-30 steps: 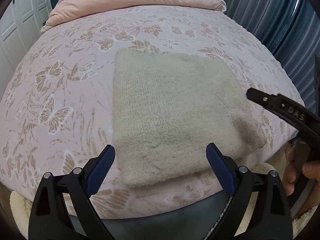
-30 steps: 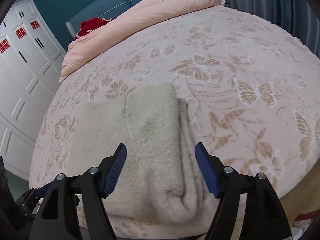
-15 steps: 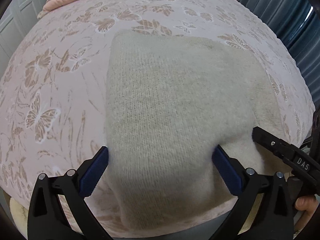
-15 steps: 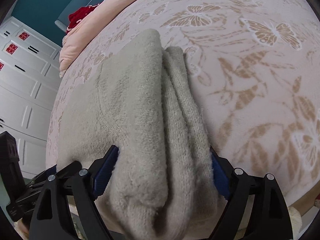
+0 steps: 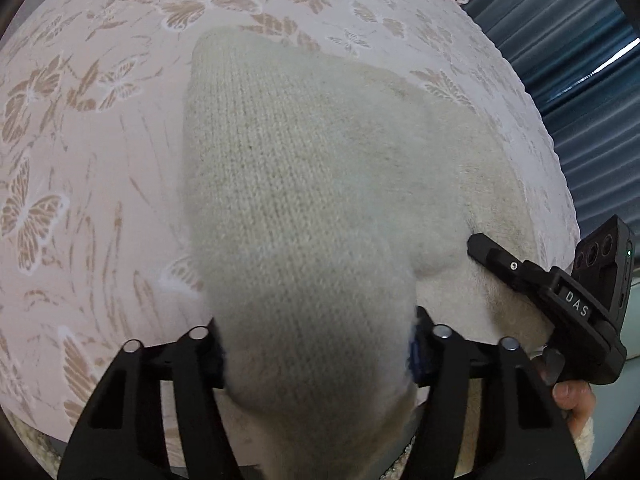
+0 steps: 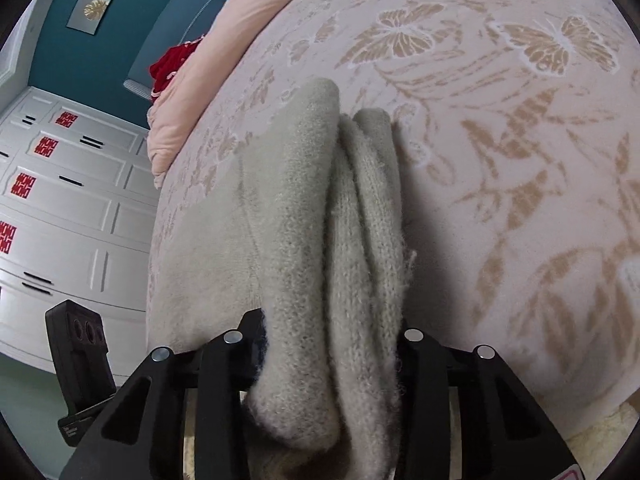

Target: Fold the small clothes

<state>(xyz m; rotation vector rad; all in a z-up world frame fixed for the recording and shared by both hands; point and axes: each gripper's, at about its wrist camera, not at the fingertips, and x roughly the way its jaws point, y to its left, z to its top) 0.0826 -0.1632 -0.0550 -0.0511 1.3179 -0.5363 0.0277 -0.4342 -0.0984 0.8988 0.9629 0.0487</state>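
Folded beige knit (image 5: 304,184) on the bed (image 5: 80,152), near edge pinched in both left tongs (image 5: 316,354) and right tongs (image 6: 330,346), long axis running straight ahead, away from both

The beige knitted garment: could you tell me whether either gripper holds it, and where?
Both do: the left gripper and right gripper each clamp the folded garment's near edge.

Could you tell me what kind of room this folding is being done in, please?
Most likely a bedroom: the folded beige sweater lies on a bed with a butterfly-print bedspread, a pink duvet is bunched at its far end, and white wardrobe doors stand beside it.
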